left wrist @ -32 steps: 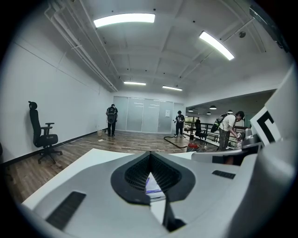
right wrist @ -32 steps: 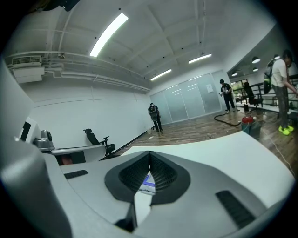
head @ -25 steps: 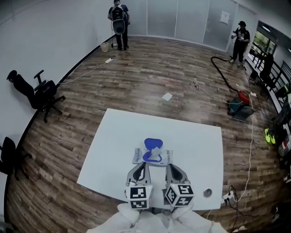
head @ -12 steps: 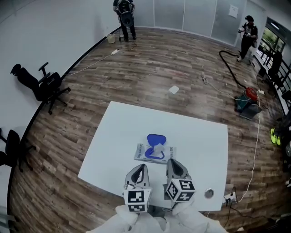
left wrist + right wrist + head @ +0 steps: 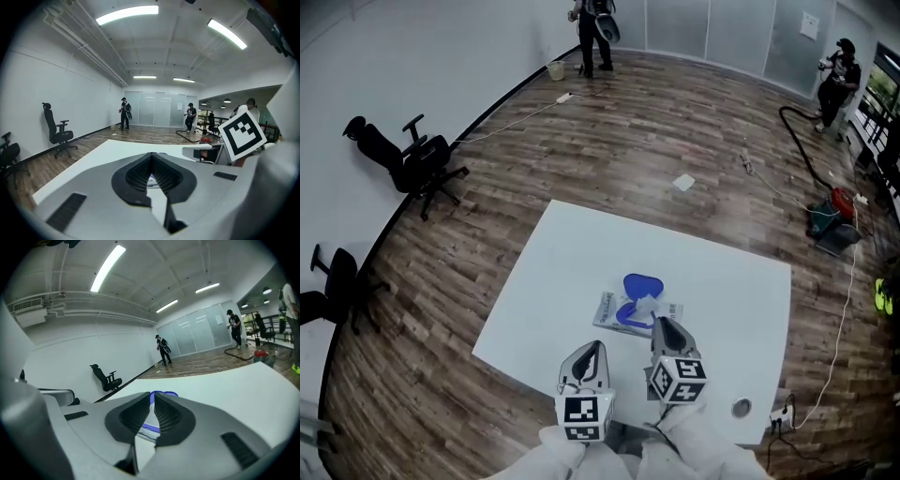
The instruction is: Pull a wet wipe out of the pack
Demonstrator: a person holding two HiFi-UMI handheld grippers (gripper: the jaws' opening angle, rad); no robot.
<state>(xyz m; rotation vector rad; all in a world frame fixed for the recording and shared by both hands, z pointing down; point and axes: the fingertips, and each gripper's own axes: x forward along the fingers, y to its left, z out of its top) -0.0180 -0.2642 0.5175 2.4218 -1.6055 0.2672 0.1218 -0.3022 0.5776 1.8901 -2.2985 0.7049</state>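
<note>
The wet wipe pack (image 5: 619, 309) lies flat on the white table (image 5: 553, 281), its blue lid (image 5: 643, 284) flipped open away from me. A white wipe tuft (image 5: 647, 305) stands up from the opening. My right gripper (image 5: 664, 323) is shut and empty, its tip at the pack's near edge just short of the tuft. In the right gripper view the blue lid (image 5: 164, 393) shows past the shut right gripper (image 5: 153, 395). My left gripper (image 5: 592, 349) is shut and empty, a little nearer me than the pack's left corner. In the left gripper view the left gripper (image 5: 151, 154) hides most of the pack.
A round cable hole (image 5: 741, 408) sits by the table's near right corner. Office chairs (image 5: 412, 159) stand at the left wall. Two people (image 5: 595, 23) are at the far end. A hose and red vacuum (image 5: 834, 202) lie on the wood floor at right.
The head view has swung, so the table now sits further right. My left gripper has drawn slightly back from the pack. The right gripper stays at the pack's near edge, close to the tuft.
</note>
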